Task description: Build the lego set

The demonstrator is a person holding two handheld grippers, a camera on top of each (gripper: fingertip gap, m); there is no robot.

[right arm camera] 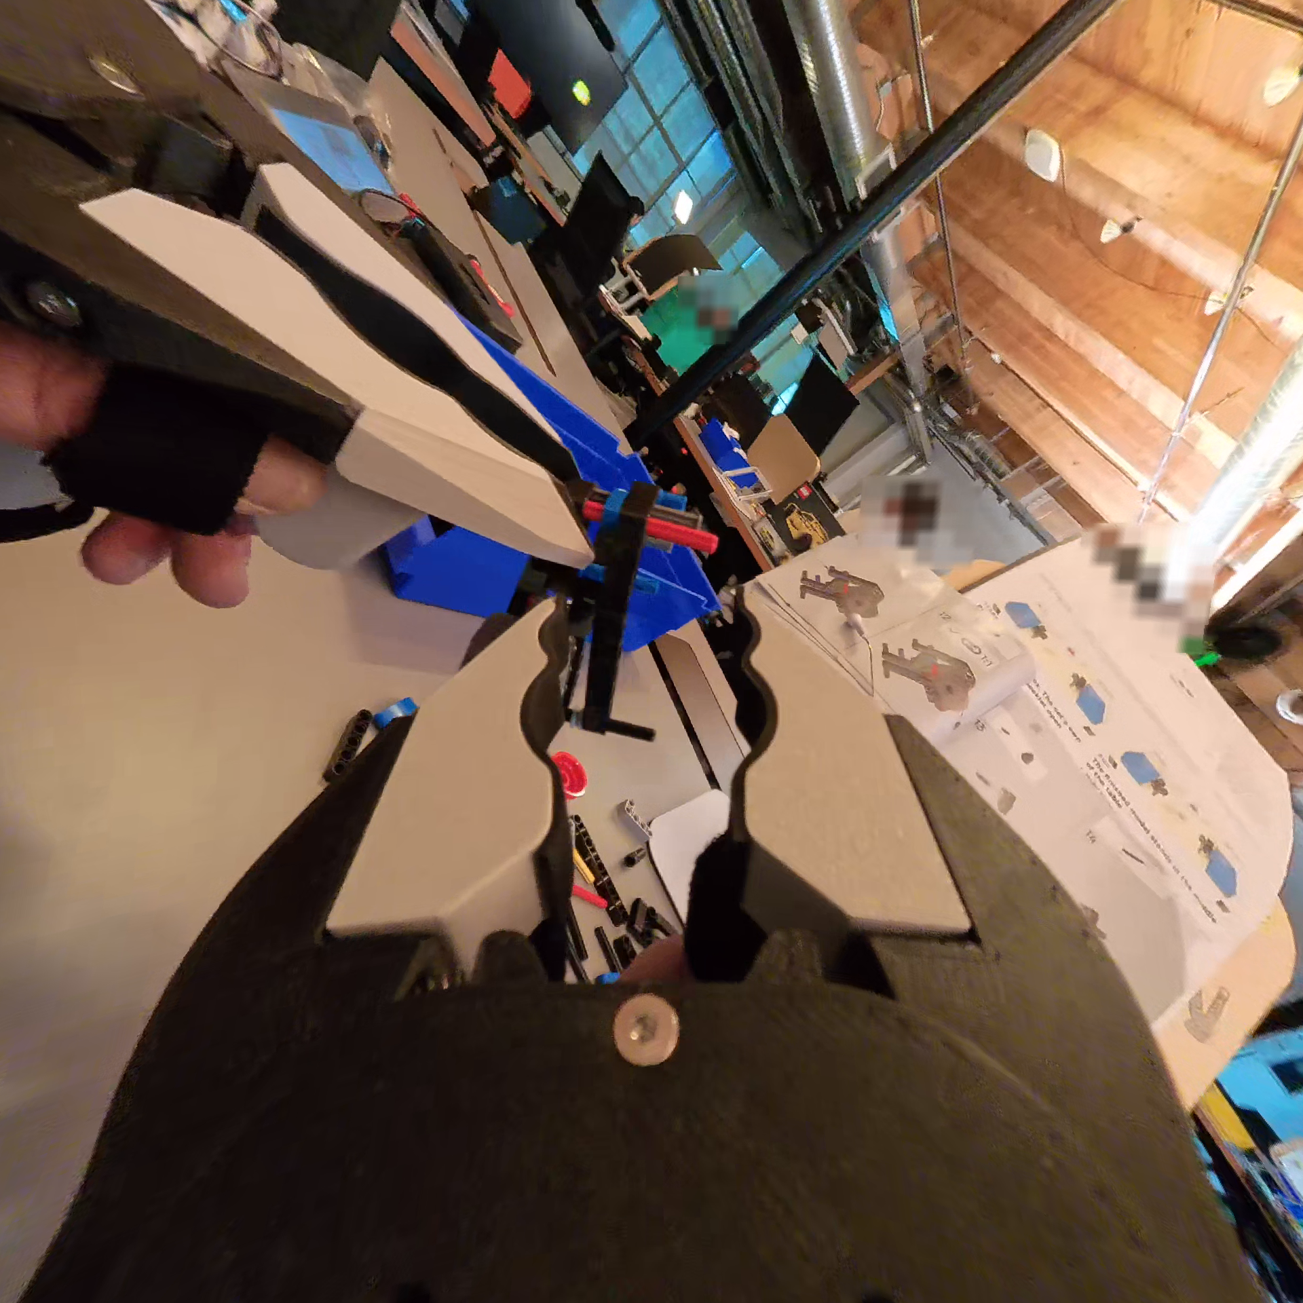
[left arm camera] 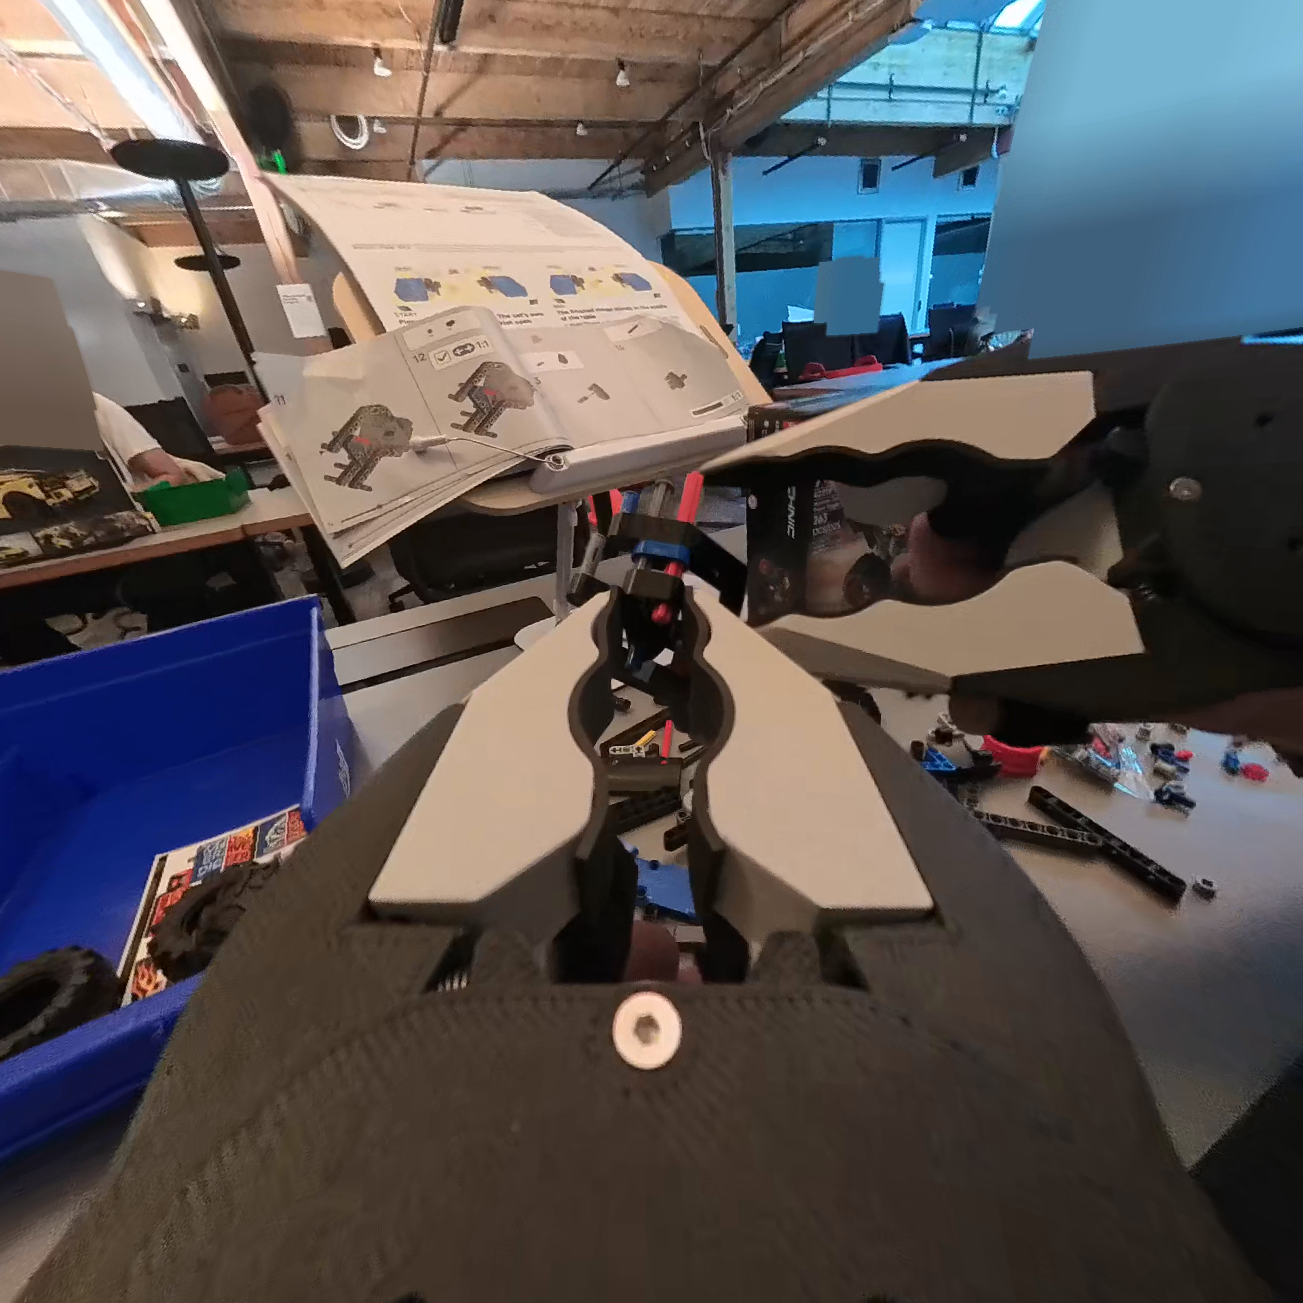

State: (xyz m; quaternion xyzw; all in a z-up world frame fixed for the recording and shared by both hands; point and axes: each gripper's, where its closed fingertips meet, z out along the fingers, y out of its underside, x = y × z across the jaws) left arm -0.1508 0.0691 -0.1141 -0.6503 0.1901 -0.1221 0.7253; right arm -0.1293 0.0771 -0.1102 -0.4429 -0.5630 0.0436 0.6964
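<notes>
Left wrist view shows the left tongs (left arm camera: 649, 606) clamped on the half-built lego assembly (left arm camera: 652, 557), lifted above the table (left arm camera: 1057, 952) facing the instruction booklet (left arm camera: 493, 402), likely for comparison. Right tongs (right arm camera: 645, 606) stand wide, empty, beside it.

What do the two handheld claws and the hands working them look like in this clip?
Both match: the left claw and right claw have light grey, wedge-shaped fingers with black wavy inner pads, set in a black 3D-printed body with layer ridges and a silver screw. The hand on the left claw wears a black fabric strap over the fingers. No sleeves or cables show.
</notes>
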